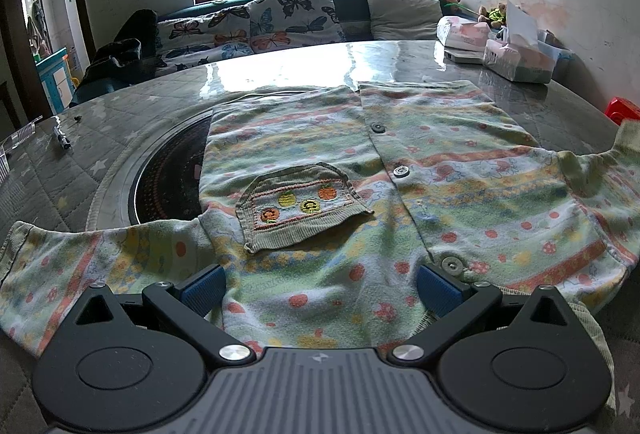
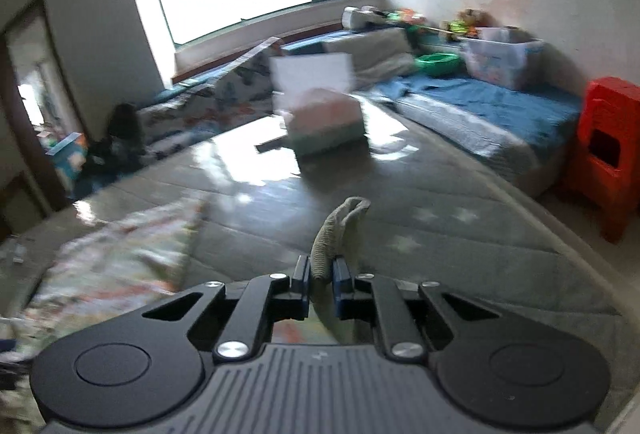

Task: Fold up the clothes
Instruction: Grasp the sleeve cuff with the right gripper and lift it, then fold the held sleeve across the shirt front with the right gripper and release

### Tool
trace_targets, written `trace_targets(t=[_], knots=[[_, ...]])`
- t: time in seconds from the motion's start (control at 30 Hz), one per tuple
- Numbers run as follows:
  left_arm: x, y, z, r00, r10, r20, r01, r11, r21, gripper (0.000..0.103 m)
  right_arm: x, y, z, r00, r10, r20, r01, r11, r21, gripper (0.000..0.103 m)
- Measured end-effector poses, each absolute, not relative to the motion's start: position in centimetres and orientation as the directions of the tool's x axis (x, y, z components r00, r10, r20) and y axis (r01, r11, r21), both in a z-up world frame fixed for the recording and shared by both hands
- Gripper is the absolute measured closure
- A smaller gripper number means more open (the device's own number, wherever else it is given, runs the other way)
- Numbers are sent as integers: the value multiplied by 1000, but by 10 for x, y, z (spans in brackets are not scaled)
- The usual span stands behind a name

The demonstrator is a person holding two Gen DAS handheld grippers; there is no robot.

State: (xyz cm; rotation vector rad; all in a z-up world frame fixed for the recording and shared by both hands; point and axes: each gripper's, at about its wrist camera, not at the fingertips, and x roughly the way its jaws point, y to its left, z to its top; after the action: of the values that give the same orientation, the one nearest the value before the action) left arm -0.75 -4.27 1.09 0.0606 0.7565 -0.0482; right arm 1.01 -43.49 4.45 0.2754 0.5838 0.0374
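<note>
A child's patterned button shirt (image 1: 400, 194) with a corduroy chest pocket (image 1: 300, 206) lies spread flat on the table, sleeves out to both sides. My left gripper (image 1: 320, 288) is open, low over the shirt's near part, its blue pads (image 1: 204, 286) wide apart. In the blurred right wrist view, my right gripper (image 2: 321, 268) is shut on the shirt's ribbed cuff (image 2: 340, 226), which sticks up between the jaws. The shirt's body (image 2: 112, 254) shows at the left of that view.
The round table (image 1: 280, 74) has a dark inset hotplate (image 1: 172, 174) under the shirt's left side. A pen (image 1: 62, 138) lies at the left. Tissue boxes (image 1: 516, 58) stand at the far right. A red stool (image 2: 612, 150) and a sofa (image 2: 480, 106) stand beyond the table.
</note>
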Motion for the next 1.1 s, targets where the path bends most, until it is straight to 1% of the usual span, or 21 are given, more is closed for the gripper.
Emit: trace_targets(t=[0.23,0.37,0.6,0.87,1.1], knots=[[-8,-43,10,729,-24,-684,66,997,35,0,17,-382,77,825,305,-476,-161,934,320,94],[-7,-42,10,730,-26,-682,66,997,33,0,25,-347,91,795,404,-453,-271,904,331,94],[-7,-41,10,731,-30,-681,67,997,28,0,39,-283,108,725,534,-435,-424,844,328,94],[-6,-39,11,729,-40,-683,67,998,13,0,42,-221,103,642,609,-465,-525,792,313,94],[-9,-33,15,733,-53,-679,62,998,-11,0,42,-201,90,590,632,-502,-562,768,307,93]])
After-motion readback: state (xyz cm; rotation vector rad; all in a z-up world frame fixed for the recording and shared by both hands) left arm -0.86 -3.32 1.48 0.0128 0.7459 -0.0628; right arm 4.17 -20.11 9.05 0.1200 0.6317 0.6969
